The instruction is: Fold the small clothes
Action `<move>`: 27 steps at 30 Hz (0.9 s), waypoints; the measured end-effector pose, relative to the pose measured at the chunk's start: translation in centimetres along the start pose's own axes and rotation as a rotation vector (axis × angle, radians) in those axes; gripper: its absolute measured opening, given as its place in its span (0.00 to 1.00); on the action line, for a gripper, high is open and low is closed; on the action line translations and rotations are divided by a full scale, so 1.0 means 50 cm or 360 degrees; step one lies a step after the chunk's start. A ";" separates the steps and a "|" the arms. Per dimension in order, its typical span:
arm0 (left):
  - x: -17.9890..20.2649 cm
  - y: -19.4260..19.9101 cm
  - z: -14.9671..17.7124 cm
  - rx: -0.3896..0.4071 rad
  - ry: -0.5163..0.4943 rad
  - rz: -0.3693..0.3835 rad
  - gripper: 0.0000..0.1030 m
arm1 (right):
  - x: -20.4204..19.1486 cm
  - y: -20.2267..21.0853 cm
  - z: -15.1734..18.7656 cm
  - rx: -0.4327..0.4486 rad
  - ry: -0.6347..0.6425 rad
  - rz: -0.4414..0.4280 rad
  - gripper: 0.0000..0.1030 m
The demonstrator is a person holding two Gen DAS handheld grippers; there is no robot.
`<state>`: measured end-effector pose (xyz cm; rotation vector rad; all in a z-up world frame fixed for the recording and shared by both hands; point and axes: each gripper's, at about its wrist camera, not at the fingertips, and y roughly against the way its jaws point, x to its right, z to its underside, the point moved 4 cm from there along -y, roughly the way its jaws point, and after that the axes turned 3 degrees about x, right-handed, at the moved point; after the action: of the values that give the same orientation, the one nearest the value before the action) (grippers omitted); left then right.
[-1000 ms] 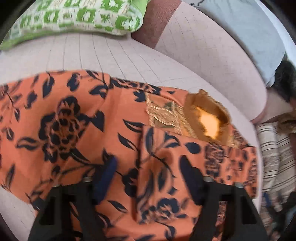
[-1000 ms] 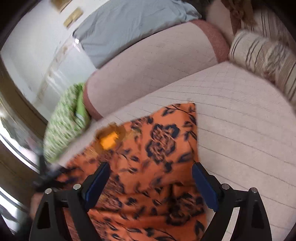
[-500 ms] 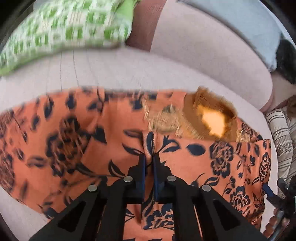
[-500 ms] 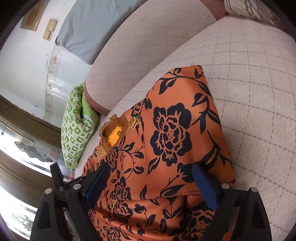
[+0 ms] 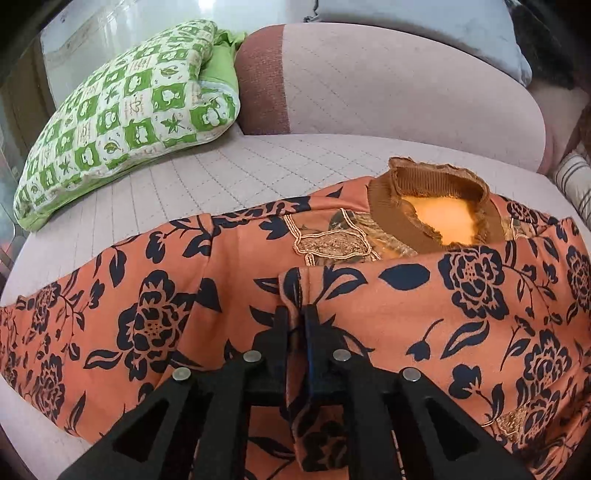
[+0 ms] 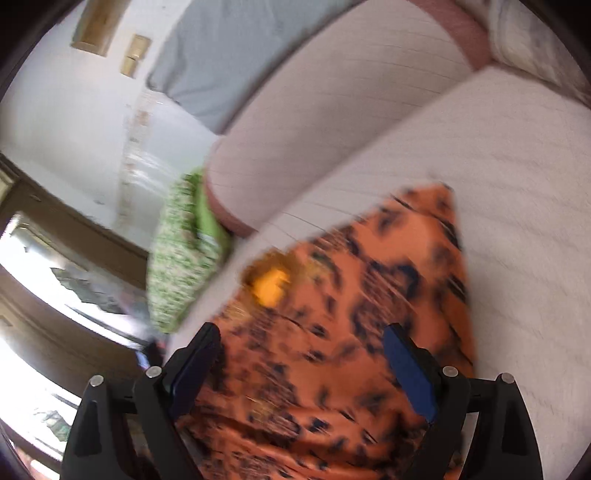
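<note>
An orange top with dark blue flowers [image 5: 155, 317] lies spread on the pale quilted sofa seat [image 5: 258, 170]. Its brown ribbed collar [image 5: 391, 199] points toward the backrest. A sleeve or flap is folded across the front. My left gripper [image 5: 296, 314] is shut on the edge of that folded flap. In the blurred right wrist view the same top [image 6: 369, 295] lies under my right gripper [image 6: 299, 350], which is open and holds nothing, its blue pads [image 6: 410, 369] wide apart.
A green and white checked pillow [image 5: 125, 110] leans at the left against the sofa backrest [image 5: 388, 81]. A grey cloth [image 5: 443, 26] hangs over the backrest top. A striped cushion [image 5: 576, 181] sits at the right edge. A wall and window frame [image 6: 74, 229] show to the left.
My left gripper closed on the folded flap's edge and now holds it, with the camera lower and steadier. My right gripper stays open and is swinging, blurring its view.
</note>
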<state>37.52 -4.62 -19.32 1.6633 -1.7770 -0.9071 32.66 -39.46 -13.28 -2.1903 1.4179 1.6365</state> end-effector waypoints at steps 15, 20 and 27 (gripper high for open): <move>-0.022 0.043 0.000 0.0015 0.0040 0.0117 0.29 | 0.125 -0.052 -0.066 0.0163 -0.0318 0.0269 0.90; -0.177 0.193 0.007 0.0284 0.0386 0.0223 0.72 | -0.029 0.013 0.046 0.0116 0.0153 0.0298 0.91; -0.572 0.257 0.173 0.0314 0.1280 0.0111 0.74 | -0.083 0.059 0.296 -0.0012 0.0413 0.0381 0.92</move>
<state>25.44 24.96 -13.08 1.7244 -1.3589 0.0133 19.81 -30.70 -15.13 -2.3883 1.8064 1.4607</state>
